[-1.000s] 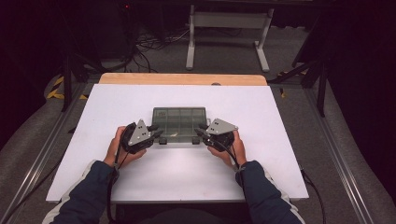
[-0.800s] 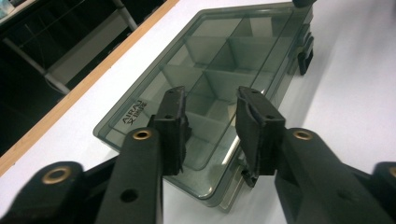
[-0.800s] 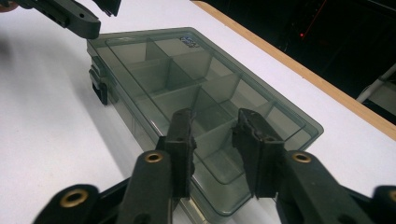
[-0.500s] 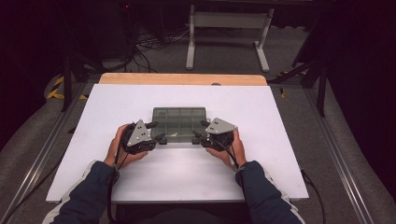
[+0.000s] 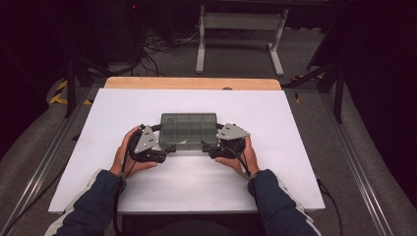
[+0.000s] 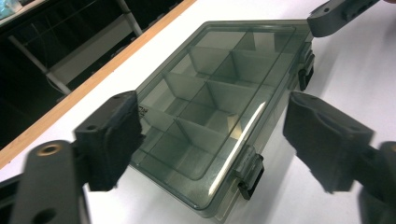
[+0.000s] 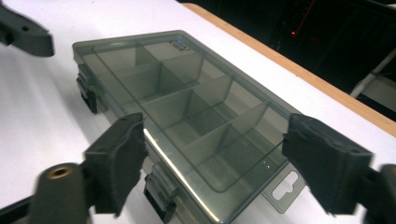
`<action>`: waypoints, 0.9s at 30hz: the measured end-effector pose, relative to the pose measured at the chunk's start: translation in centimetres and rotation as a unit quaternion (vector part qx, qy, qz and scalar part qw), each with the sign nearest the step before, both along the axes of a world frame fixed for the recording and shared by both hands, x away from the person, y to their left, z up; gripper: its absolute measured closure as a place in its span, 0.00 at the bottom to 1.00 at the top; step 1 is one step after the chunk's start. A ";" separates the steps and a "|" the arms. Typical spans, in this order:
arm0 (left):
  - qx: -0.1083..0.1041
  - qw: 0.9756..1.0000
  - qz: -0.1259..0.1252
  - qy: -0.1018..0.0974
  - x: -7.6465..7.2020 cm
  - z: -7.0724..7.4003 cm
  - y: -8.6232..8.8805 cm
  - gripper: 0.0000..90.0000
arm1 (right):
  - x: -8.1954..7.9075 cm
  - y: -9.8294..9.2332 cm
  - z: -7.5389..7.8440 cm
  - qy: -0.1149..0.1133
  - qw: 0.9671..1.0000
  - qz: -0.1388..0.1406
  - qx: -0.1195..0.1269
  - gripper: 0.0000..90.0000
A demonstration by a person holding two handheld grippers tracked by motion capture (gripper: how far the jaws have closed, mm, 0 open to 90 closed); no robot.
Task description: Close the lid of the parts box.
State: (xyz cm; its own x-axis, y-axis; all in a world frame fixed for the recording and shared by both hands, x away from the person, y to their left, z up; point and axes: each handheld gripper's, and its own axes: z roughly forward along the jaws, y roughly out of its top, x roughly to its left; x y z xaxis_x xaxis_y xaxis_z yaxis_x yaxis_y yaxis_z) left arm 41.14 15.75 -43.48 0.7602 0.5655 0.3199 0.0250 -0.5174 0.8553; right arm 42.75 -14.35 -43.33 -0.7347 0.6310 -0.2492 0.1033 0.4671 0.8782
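A smoky grey see-through compartment box (image 5: 189, 129) lies on the white table with its lid down. Two dark latches (image 6: 250, 175) sit on its near side. My left gripper (image 5: 164, 137) is at the box's near left corner and my right gripper (image 5: 211, 136) at its near right corner. Both have just been opening. In the left gripper view the left gripper (image 6: 219, 135) stands wide around the corner of the box (image 6: 219, 107), pads off it. In the right gripper view the right gripper (image 7: 222, 161) likewise straddles the box (image 7: 187, 107) without pressing it.
The white table top (image 5: 295, 147) ends at a wooden strip (image 5: 192, 82) on the far side. Beyond it a grey metal stand (image 5: 241, 29) and cables lie on the dark floor. Metal rails run along both sides of the table.
The jaws of both grippers have spread apart at the box's near corners. Hands and box have stayed where they were.
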 end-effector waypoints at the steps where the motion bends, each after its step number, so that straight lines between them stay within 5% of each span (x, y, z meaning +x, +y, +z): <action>1: -0.003 1.000 0.001 0.001 0.0 0.0 0.0 0.19 | 0.0 0.0 0.0 -0.002 1.000 -0.004 0.000 0.19; 11: -0.011 1.000 -0.003 0.002 -0.1 0.1 -0.1 0.09 | 0.0 0.1 0.0 0.000 1.000 -0.005 0.014 0.10; 27: -0.014 1.000 -0.014 -0.003 -0.5 0.4 -0.2 0.07 | -0.3 0.4 0.2 -0.011 1.000 -0.012 -0.008 0.12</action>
State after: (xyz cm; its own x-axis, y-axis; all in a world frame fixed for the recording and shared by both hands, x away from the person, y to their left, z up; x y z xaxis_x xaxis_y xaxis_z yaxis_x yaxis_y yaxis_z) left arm 40.60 15.53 -43.04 0.7740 0.5530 0.3083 0.0060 -0.4933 0.8698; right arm 42.47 -13.91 -43.08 -0.7140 0.6441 -0.2747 0.0952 0.4780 0.8732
